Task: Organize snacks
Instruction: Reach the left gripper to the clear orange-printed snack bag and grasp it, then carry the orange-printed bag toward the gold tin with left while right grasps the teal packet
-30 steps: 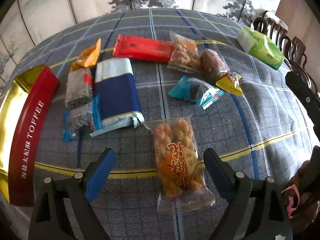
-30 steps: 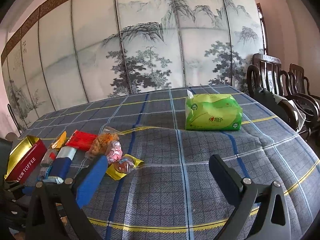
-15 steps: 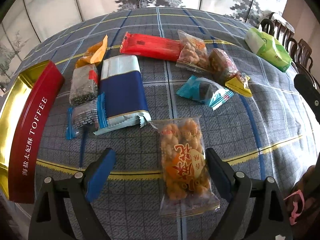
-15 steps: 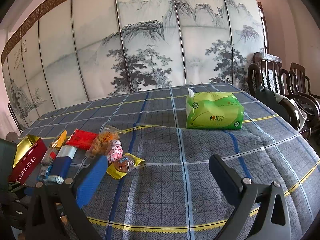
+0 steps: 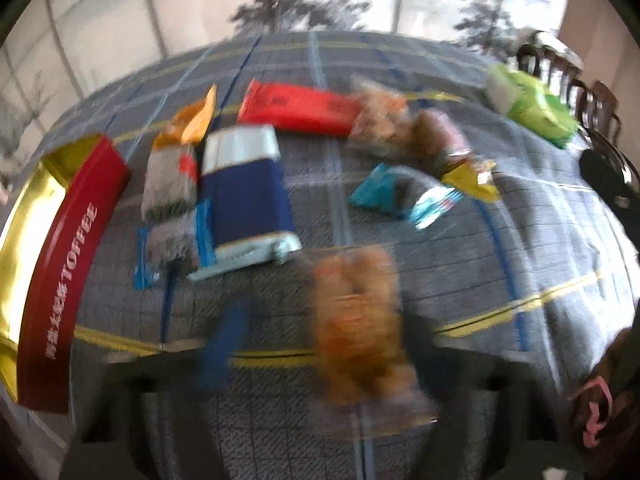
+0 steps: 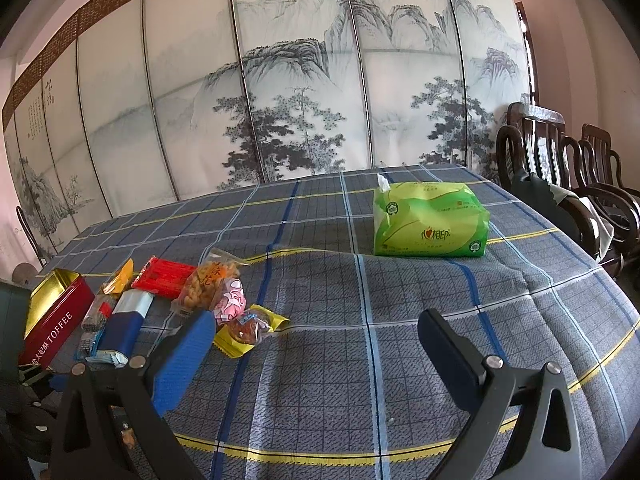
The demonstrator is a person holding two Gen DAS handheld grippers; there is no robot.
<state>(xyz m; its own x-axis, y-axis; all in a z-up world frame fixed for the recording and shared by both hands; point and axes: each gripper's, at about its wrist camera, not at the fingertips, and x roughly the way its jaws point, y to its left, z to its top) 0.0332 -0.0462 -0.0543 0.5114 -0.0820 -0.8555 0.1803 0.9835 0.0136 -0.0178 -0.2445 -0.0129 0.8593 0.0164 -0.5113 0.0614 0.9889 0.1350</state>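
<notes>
The left wrist view is badly smeared; the left gripper has just been closing its jaws, and the clear packet of orange puffed snacks lies lengthwise between them on the checked tablecloth; the blue finger shows as a streak to the left of the packet, the other finger is lost in the blur, and whether the pads already press on the packet I cannot tell. Beyond the packet lie the blue-and-silver pack, two grey sachets just beside it, an orange wrapper, a red pack, a teal sachet and a yellow-ended sweet; the red toffee tin stands open at the far left, well apart from the packet. The right gripper hangs over bare cloth with its jaws wide and nothing between them; the green tissue pack sits well beyond it, and the snack heap lies off to its left.
</notes>
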